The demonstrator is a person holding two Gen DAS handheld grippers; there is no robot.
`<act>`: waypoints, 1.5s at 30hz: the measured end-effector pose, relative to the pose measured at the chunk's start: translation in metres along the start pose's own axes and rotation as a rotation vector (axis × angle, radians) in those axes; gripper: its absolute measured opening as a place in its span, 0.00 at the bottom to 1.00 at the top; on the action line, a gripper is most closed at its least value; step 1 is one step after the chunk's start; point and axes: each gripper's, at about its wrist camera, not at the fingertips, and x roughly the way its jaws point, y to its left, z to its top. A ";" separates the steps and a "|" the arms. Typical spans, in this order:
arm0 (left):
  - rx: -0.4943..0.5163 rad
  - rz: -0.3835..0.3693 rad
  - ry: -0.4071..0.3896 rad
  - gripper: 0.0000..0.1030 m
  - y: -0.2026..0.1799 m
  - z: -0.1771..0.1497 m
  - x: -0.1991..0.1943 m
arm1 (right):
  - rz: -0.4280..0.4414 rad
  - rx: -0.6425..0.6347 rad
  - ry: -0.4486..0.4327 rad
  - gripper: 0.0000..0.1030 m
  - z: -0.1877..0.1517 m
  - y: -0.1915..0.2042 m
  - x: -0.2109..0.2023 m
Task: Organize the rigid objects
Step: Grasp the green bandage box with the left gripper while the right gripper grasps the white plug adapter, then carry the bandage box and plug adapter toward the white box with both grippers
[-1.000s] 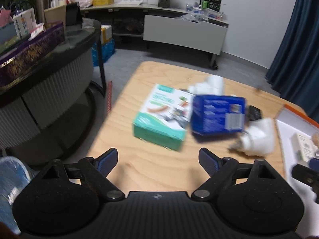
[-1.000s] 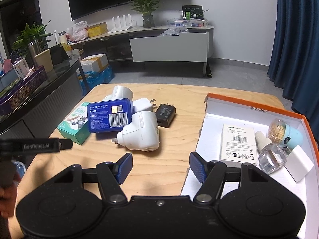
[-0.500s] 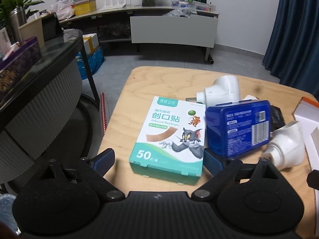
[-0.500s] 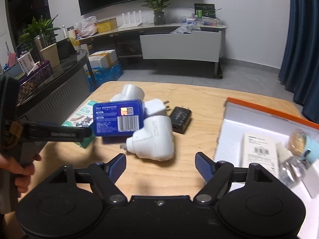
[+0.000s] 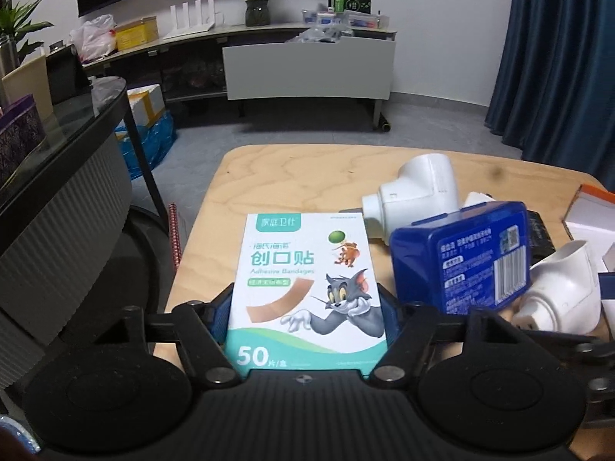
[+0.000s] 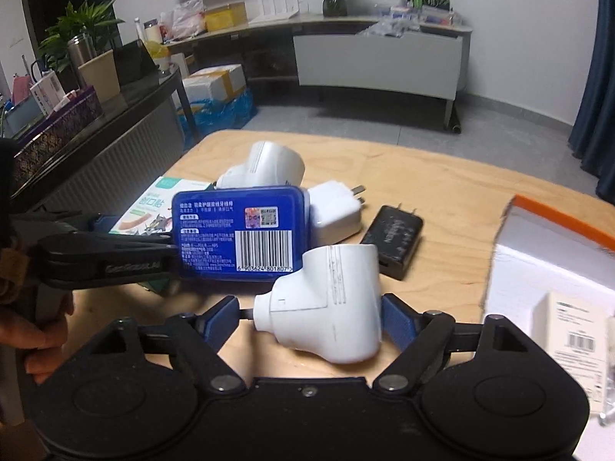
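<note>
A teal-and-white bandage box (image 5: 303,269) lies flat on the wooden table (image 5: 292,176). My left gripper (image 5: 305,307) straddles its near end, jaws closing, both blue pads against its long sides. A blue barcode box (image 6: 238,234) leans on the pile beside it. In front of that box lies a white plug adapter (image 6: 326,307), between the fingers of my right gripper (image 6: 309,315). These jaws are opening and a gap shows at the left pad (image 6: 221,319). A second white adapter (image 6: 269,165), a white charger (image 6: 334,215) and a black charger (image 6: 396,242) lie behind.
An orange-rimmed white tray (image 6: 557,215) at the right holds a small white carton (image 6: 576,330). A person's hand (image 6: 23,342) holds the left tool. A dark curved counter (image 5: 77,176) stands left of the table, floor beyond the far edge.
My left gripper slid forward over the bandage box and its jaws narrowed onto the box's sides. My right gripper moved forward around the near white adapter while its jaws widened.
</note>
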 end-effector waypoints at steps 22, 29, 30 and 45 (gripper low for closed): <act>-0.059 0.021 -0.020 0.69 -0.021 -0.017 -0.085 | 0.000 0.065 -0.125 0.95 -0.028 0.003 -0.082; -0.069 -0.005 -0.030 0.69 -0.036 -0.028 -0.113 | -0.034 0.071 -0.164 0.95 -0.043 0.003 -0.121; -0.066 -0.005 -0.033 0.69 -0.039 -0.029 -0.117 | -0.038 0.078 -0.167 0.95 -0.047 0.002 -0.126; -0.030 -0.059 -0.049 0.69 -0.067 -0.041 -0.140 | -0.096 0.116 -0.192 0.95 -0.079 -0.009 -0.169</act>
